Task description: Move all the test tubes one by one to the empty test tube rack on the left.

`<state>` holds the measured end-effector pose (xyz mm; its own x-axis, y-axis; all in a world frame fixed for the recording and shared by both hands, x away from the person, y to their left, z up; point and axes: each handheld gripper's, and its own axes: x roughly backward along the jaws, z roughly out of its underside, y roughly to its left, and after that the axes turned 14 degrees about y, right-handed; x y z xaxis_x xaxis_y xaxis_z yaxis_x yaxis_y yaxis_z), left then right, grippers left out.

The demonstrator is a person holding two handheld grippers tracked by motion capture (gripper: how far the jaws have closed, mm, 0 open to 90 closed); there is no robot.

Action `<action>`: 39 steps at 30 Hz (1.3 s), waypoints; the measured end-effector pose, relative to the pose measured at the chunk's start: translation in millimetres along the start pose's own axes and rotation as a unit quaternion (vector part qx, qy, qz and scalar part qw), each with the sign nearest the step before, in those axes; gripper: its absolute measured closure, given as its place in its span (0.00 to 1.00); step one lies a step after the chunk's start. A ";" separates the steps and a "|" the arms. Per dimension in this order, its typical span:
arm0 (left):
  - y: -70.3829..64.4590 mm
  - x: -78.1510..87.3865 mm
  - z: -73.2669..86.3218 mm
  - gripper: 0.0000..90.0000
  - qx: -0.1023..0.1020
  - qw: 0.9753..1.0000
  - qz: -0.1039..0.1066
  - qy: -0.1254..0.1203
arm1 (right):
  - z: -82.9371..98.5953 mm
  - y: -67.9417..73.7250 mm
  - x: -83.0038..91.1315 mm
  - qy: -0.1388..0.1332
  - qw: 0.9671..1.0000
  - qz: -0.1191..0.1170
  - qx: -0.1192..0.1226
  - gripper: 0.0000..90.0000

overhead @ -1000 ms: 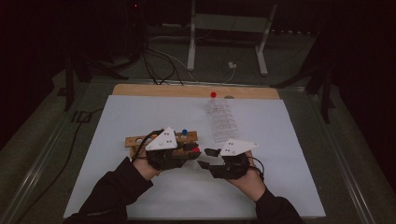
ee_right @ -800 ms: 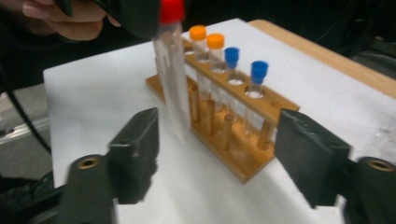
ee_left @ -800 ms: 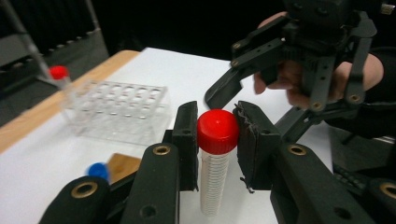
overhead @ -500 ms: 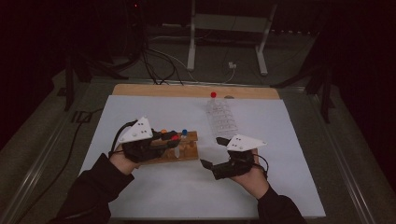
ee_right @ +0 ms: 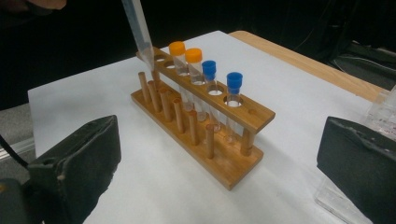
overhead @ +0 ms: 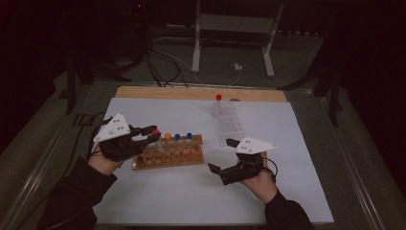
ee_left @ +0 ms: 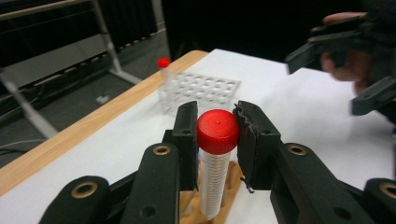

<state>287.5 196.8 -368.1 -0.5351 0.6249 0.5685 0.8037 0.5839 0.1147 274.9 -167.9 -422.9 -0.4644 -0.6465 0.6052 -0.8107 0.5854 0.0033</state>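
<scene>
A wooden tube rack (overhead: 167, 157) lies on the white mat. It holds two orange-capped tubes (ee_right: 177, 49) and two blue-capped tubes (ee_right: 208, 68). My left gripper (ee_left: 217, 140) is shut on a red-capped clear tube (ee_left: 217, 133), gripping it just under the cap. That tube (ee_right: 139, 30) slants down, its tip at the rack's (ee_right: 224, 161) end hole beside the orange caps. In the high view the left gripper (overhead: 146, 135) hovers over the rack's left end. My right gripper (overhead: 222, 156) is open, right of the rack, its pads (ee_right: 79, 154) wide apart with nothing between them.
A clear plastic rack (overhead: 228, 122) lies behind the wooden one, with one red-capped tube (overhead: 219, 97) standing at its far end. The mat (overhead: 297, 143) has bare room right of the racks and at its front. A wooden table edge (overhead: 167, 92) runs along the back.
My left gripper has swung left to the rack's left end with the red-capped tube in it. The right gripper has drawn back to the right, uncovering the rack.
</scene>
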 end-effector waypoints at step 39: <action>37.7 -57.2 59.7 0.80 0.077 0.995 -0.025 0.056 | 2.9 -8.0 1.2 0.001 1.000 -0.001 -0.003 0.00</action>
<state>332.9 214.0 -444.9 -0.5341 0.5370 0.6530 0.7233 0.6901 0.0241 279.8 -174.7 -424.6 -0.4625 -0.6459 0.6073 -0.8087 0.5881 0.0095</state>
